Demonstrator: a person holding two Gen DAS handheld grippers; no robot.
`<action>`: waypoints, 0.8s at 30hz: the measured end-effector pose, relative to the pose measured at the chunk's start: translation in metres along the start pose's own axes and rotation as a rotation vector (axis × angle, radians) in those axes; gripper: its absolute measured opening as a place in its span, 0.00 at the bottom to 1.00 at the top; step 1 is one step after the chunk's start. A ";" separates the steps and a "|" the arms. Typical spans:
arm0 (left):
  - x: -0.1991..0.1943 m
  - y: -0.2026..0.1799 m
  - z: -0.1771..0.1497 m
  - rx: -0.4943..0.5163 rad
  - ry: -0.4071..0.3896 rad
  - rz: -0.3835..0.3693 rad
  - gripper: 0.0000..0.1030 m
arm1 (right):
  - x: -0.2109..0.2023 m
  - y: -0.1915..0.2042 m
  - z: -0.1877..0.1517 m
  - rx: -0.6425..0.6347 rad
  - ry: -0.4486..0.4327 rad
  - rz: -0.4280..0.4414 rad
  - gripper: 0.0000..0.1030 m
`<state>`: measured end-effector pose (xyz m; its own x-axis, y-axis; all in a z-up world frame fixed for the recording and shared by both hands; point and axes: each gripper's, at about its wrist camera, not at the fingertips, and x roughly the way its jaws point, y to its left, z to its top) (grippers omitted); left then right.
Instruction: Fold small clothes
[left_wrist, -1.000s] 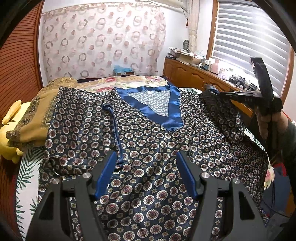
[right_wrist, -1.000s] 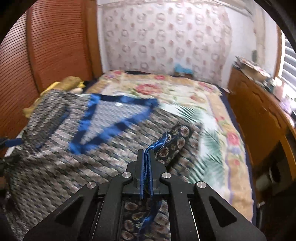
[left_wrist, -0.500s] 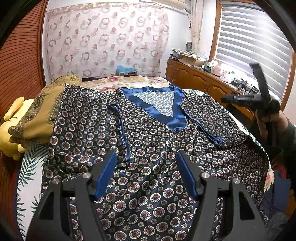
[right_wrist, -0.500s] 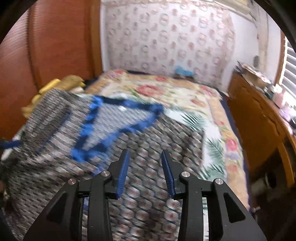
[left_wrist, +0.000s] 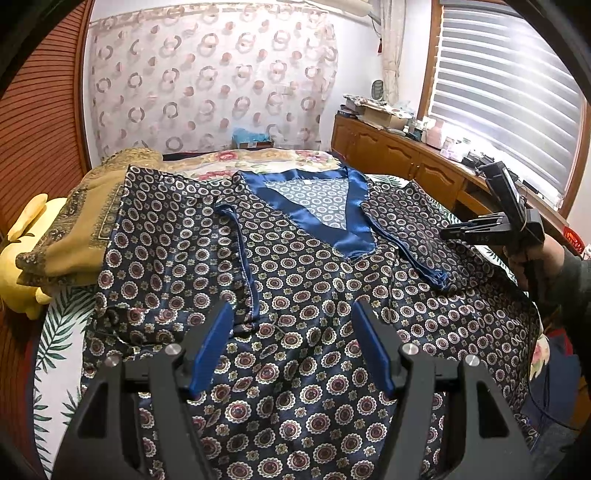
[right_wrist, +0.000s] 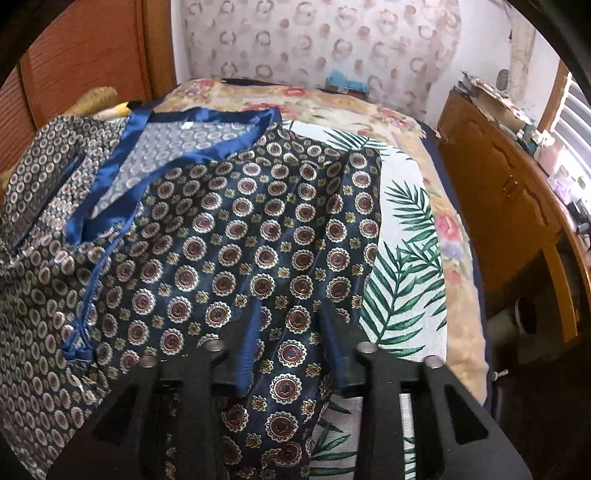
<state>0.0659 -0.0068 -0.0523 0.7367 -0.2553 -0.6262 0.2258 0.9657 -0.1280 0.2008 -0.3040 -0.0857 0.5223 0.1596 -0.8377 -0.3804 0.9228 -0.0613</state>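
A navy satin top (left_wrist: 295, 280) with round medallions and a blue V-neck trim lies spread on the bed. Both sleeves are folded inward, the left sleeve (left_wrist: 177, 236) and the right sleeve (left_wrist: 410, 236) resting on the body. My left gripper (left_wrist: 291, 332) hovers open over the lower middle of the top, nothing between its fingers. My right gripper (right_wrist: 291, 332) points down at the top's (right_wrist: 236, 236) right side edge. Its jaws are closing, with fabric lying between them, and the pads do not visibly press it. In the left wrist view the right gripper (left_wrist: 447, 233) sits at the right, held by a hand.
A folded ochre cloth (left_wrist: 85, 221) and a yellow plush toy (left_wrist: 22, 258) lie at the bed's left edge. The leaf-print sheet (right_wrist: 402, 258) shows bare right of the top. A wooden cabinet (right_wrist: 498, 192) with clutter runs along the right under window blinds.
The right gripper let go of the right sleeve, which now lies folded on the top. It then sank toward the top's right side edge and its jaws narrowed. The left gripper stayed still.
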 end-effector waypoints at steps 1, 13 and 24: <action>0.000 0.001 0.000 -0.001 0.000 0.001 0.64 | 0.000 -0.001 0.000 -0.002 0.000 -0.002 0.10; 0.001 0.003 0.000 -0.007 0.000 0.003 0.64 | -0.024 -0.037 -0.009 0.032 -0.060 -0.049 0.00; 0.010 0.005 0.011 0.014 -0.001 0.005 0.64 | -0.002 -0.035 0.030 0.079 -0.094 -0.016 0.40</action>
<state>0.0812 -0.0052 -0.0511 0.7383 -0.2501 -0.6263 0.2310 0.9663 -0.1136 0.2361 -0.3258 -0.0658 0.5986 0.1738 -0.7819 -0.3122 0.9496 -0.0279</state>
